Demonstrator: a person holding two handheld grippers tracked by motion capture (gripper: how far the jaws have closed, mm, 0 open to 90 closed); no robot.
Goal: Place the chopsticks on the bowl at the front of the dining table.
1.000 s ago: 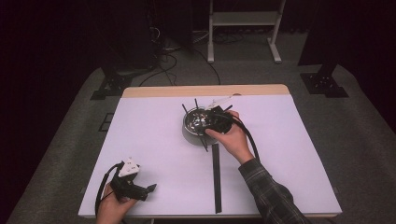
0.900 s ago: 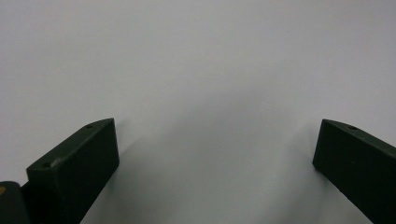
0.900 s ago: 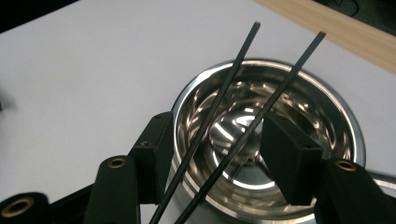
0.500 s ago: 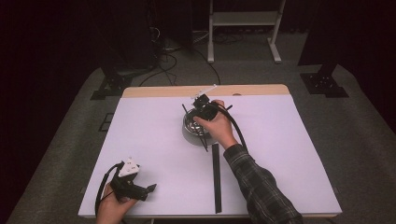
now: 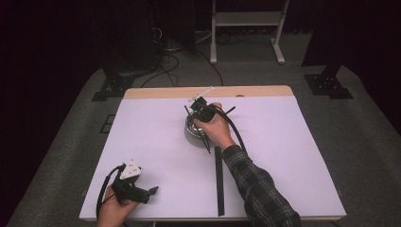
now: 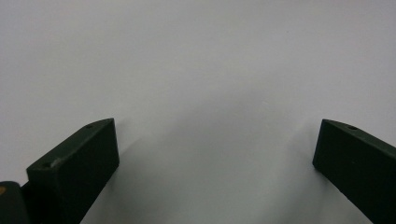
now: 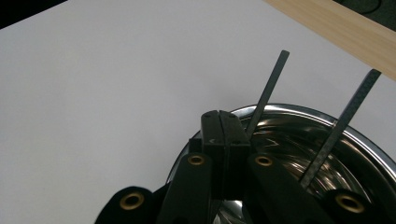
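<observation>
Steel bowl (image 5: 196, 132) sits center-far on tabletop (image 5: 293, 156), wide free room all around. Black strips (image 7: 270, 92) lean inside. Right gripper (image 7: 223, 126) just closed, jaws together, nothing visibly pinched, over bowl rim. Left gripper (image 6: 215, 154) wide, empty, near-left edge.

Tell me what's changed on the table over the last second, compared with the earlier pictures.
The right claw slid from the near right side of the shiny steel bowl across it toward the far edge of the table, and its jaws have just been closing; they now stand shut over the bowl's rim, with nothing clearly between them. The left claw, open near the front edge, the thin black sticks in the bowl and the black strip stayed put.
</observation>
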